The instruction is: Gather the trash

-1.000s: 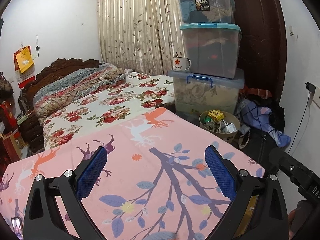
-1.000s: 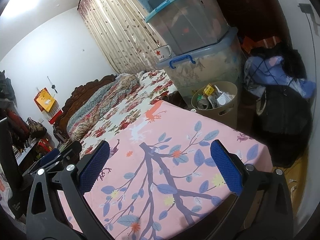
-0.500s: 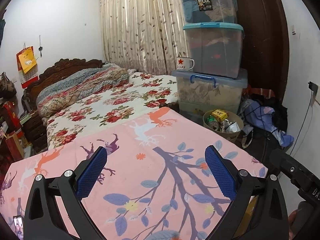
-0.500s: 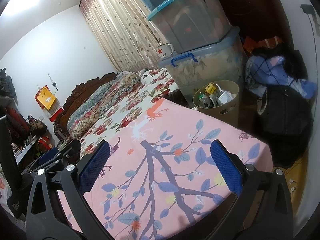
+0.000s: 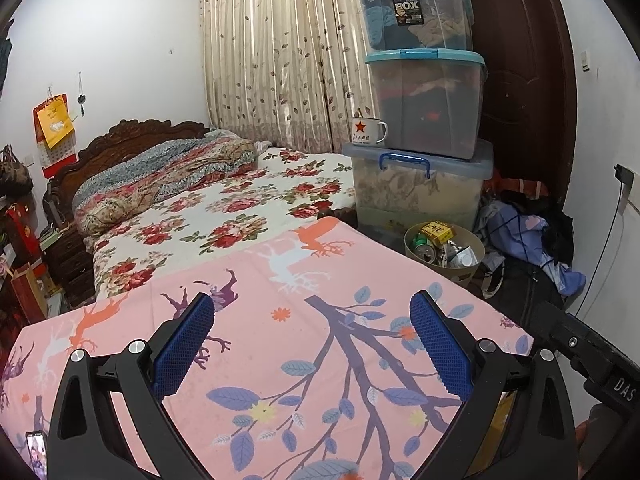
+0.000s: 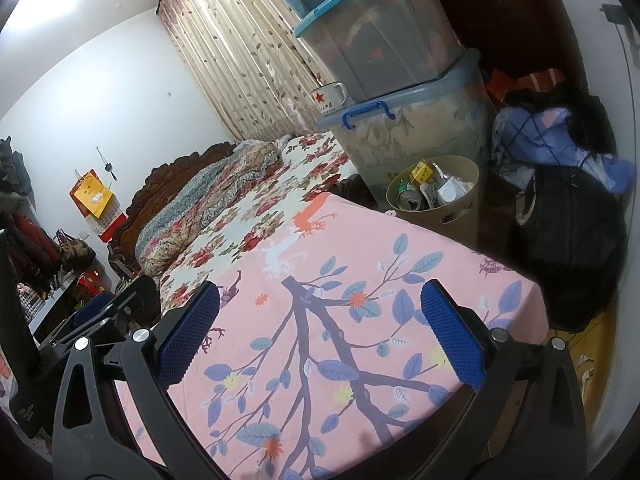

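Beige plastic forms the round waste bin (image 5: 472, 268), which we see standing upright on the floor with its mouth facing up, just beyond the far right corner of the pink sheet (image 5: 304, 344). It sits at the foot of the stacked storage boxes (image 5: 424, 104), close beside the lowest one. From the right wrist view the bin (image 6: 460, 216) shows a slotted handle cut into its wall near the rim. Trash fills it nearly to the top: a yellow carton (image 5: 439, 232) lies tilted across the far side, a green drink can (image 5: 424, 249) lies with its round end towards us, and pale crumpled wrappers and a white lid-like piece (image 6: 449, 192) crowd the near right. We cannot tell what lies beneath these.

Our left gripper (image 5: 312, 344) hangs above the pink sheet with its blue-padded fingers (image 5: 182, 350) spread wide and nothing between them. Our right gripper (image 6: 320, 340) is likewise spread wide and empty over the same sheet, pointing towards the bin, well apart from it.

A white enamel mug (image 5: 368, 131) with a red star stands on the lid of the bottom box. Dark bags and blue clothing (image 5: 532, 236) are heaped on the floor right of the bin.
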Motion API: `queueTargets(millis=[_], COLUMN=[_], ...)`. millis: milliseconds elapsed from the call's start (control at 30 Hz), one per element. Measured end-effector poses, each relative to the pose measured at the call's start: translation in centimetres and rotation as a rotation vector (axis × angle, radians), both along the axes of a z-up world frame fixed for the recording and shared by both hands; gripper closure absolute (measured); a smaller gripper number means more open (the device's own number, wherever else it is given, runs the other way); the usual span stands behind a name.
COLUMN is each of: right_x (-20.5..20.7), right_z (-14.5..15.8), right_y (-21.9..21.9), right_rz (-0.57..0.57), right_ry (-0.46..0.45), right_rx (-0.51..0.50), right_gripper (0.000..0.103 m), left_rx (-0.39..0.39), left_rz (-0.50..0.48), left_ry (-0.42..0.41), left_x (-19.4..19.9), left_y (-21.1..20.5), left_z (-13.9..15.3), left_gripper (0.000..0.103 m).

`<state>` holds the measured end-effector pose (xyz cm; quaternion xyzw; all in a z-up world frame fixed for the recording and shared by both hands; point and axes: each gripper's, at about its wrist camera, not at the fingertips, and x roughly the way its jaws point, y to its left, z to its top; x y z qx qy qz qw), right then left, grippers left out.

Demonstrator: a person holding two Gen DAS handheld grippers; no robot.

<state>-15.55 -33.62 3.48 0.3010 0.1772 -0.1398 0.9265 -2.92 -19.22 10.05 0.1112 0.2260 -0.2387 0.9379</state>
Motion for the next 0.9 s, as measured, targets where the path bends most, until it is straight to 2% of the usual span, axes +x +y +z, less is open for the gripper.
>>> queueTargets(millis=[267, 533, 900], right_x=[0.1, 0.0, -0.3], right_z=[-0.7, -0.6, -0.2], right_y=[0.0, 0.2, 0.2], right_rz=[0.003, -0.004, -0.01], right_ry=[0.009, 0.002, -0.007], right_rx=[0.016, -0.009, -0.026], right_gripper=[0.003, 0.003, 0.003], left_rx=[-0.009, -0.006, -0.052], left_rz=[-0.007, -0.03, -0.044], left_ry=[-0.002, -0.017, -0.02], left_x=[-0.2, -0.7, -1.0], left_y=[0.1, -0.1, 0.4], left_z=[0.2, 0.1, 0.6], left_gripper=[0.009, 0.009, 0.009])
